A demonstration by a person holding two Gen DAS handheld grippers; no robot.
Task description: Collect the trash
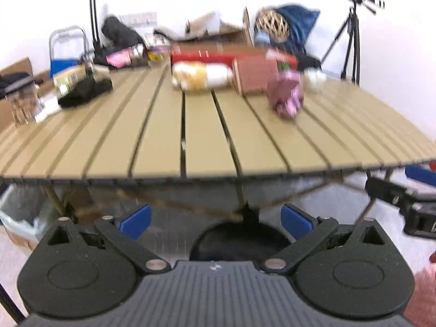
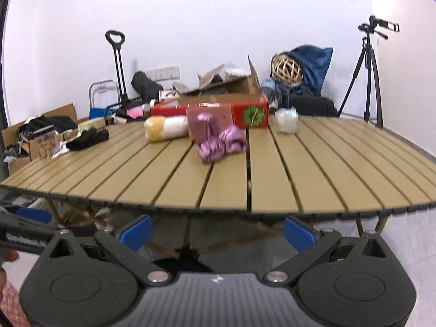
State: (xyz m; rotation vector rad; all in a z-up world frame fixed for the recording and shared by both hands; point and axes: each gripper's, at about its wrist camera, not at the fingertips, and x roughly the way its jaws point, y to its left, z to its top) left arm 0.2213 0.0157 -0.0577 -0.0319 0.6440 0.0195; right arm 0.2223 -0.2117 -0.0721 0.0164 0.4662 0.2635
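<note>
A crumpled pink wrapper (image 2: pixel 222 143) lies on the slatted tan table (image 2: pixel 272 185); it also shows in the left wrist view (image 1: pixel 287 96). Behind it are a pink box (image 2: pixel 209 121), a yellow-white roll (image 2: pixel 166 128), a red box (image 2: pixel 250 114) and a clear crumpled bag (image 2: pixel 286 120). A black cloth (image 2: pixel 87 139) lies at the table's left. My left gripper (image 1: pixel 216 219) and right gripper (image 2: pixel 216 231) are both open and empty, held below and in front of the table's near edge.
A bin with a clear liner (image 1: pixel 19 212) stands on the floor at the left under the table. Cardboard boxes (image 2: pixel 35 136), a trolley handle (image 2: pixel 117 62), a blue bag (image 2: pixel 310 65) and a tripod (image 2: pixel 368 73) stand behind the table. The right gripper shows in the left wrist view (image 1: pixel 406 201).
</note>
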